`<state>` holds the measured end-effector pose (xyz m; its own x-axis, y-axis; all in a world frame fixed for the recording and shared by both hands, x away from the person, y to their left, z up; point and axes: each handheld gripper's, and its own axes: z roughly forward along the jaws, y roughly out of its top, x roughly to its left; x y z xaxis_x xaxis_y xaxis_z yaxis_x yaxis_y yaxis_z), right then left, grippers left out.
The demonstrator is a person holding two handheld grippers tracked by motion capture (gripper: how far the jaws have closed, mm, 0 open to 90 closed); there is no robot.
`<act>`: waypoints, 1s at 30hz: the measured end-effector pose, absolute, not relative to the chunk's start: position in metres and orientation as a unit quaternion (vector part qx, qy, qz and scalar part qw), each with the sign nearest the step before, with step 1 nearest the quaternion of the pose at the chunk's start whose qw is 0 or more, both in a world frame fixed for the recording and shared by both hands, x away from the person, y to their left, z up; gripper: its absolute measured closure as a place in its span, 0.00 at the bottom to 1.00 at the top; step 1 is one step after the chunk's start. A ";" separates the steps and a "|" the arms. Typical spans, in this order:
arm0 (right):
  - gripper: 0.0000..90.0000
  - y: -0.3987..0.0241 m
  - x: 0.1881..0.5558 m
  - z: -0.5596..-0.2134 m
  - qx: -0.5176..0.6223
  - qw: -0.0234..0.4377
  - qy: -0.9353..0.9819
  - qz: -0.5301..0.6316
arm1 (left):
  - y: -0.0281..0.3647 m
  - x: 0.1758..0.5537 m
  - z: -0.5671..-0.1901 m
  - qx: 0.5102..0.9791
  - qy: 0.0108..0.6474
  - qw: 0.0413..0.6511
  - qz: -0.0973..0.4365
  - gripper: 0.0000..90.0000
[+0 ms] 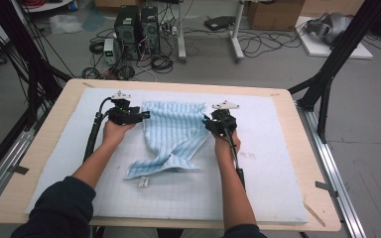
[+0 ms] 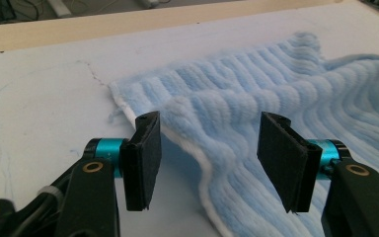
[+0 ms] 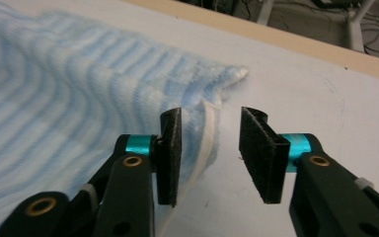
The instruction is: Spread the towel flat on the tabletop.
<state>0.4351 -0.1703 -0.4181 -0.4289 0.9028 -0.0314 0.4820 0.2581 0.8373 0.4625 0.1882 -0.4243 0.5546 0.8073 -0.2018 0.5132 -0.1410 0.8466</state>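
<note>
Blue striped towel (image 1: 172,136), right edge blurred, gripper bodies hiding far corners.

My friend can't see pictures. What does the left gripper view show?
A fluffy, ribbed light-blue towel with a white edge lies rumpled on a white mat. The left gripper has its two black jaws open, standing on either side of the towel's edge.

Blue towel (image 3: 79,98) looked blurry and ran off the picture's left edge, small white tag (image 1: 143,182) too tiny to read
</note>
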 end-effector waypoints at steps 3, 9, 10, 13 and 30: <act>0.58 -0.177 0.412 -0.410 0.446 0.255 0.745 0.425 | 0.194 0.443 -0.426 0.743 0.431 0.491 0.145 0.46; 0.50 -0.184 0.375 -0.410 0.422 0.244 0.760 0.429 | 0.191 0.411 -0.431 0.754 0.397 0.507 0.129 0.44; 0.50 -0.185 0.369 -0.411 0.419 0.244 0.760 0.433 | 0.189 0.408 -0.432 0.761 0.391 0.503 0.124 0.44; 0.49 -0.185 0.354 -0.416 0.418 0.235 0.759 0.441 | 0.184 0.396 -0.436 0.765 0.381 0.507 0.111 0.43; 0.45 -0.147 0.337 -0.436 0.382 0.166 0.800 0.432 | 0.153 0.378 -0.447 0.826 0.333 0.434 0.137 0.97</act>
